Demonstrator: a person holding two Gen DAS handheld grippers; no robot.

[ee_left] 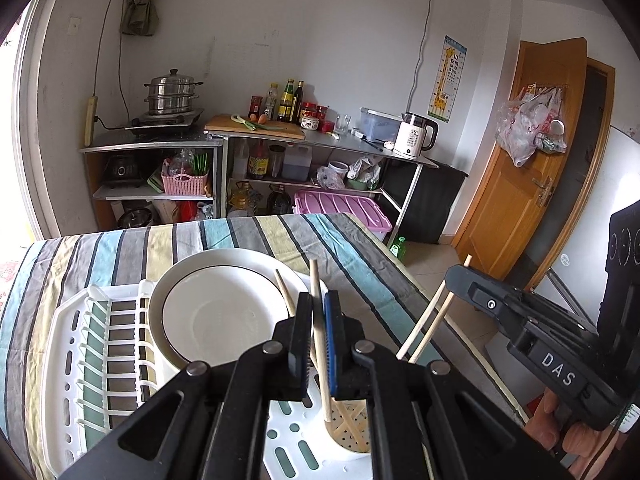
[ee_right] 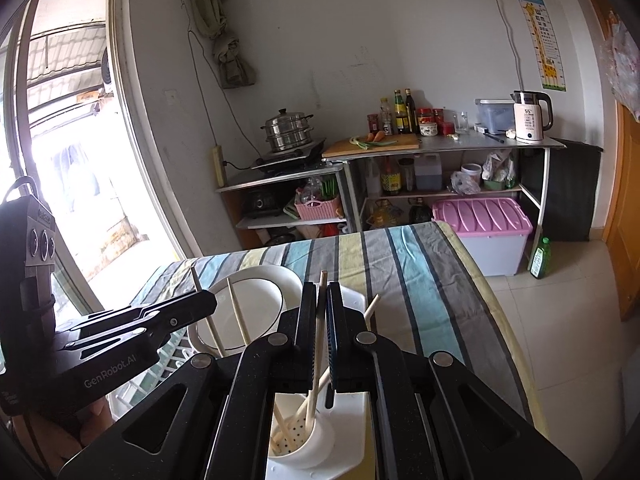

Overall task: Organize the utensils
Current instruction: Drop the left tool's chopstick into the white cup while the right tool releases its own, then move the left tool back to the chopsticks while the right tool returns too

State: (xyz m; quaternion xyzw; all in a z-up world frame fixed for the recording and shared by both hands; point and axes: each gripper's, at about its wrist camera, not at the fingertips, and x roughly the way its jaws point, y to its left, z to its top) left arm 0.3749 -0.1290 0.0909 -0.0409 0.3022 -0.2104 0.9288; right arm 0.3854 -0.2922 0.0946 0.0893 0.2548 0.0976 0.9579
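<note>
A white dish rack (ee_left: 72,344) sits on the striped table, holding a white plate (ee_left: 224,312) with a dark rim. A white perforated utensil cup (ee_left: 348,436) stands in the rack's corner and also shows in the right wrist view (ee_right: 300,436). My left gripper (ee_left: 319,312) is shut on wooden chopsticks (ee_left: 320,344) whose lower ends reach into the cup. My right gripper (ee_right: 320,304) is shut on wooden chopsticks (ee_right: 319,344), their lower ends in the cup. The right gripper also appears in the left wrist view (ee_left: 460,276) with its chopsticks (ee_left: 428,328).
The table has a striped cloth (ee_left: 248,236) and its right edge drops to a tiled floor (ee_right: 568,320). Behind it stand metal kitchen shelves (ee_left: 256,136) with a steamer pot, bottles and a kettle. A pink-lidded storage bin (ee_right: 484,220) and a green bottle (ee_right: 540,258) sit on the floor.
</note>
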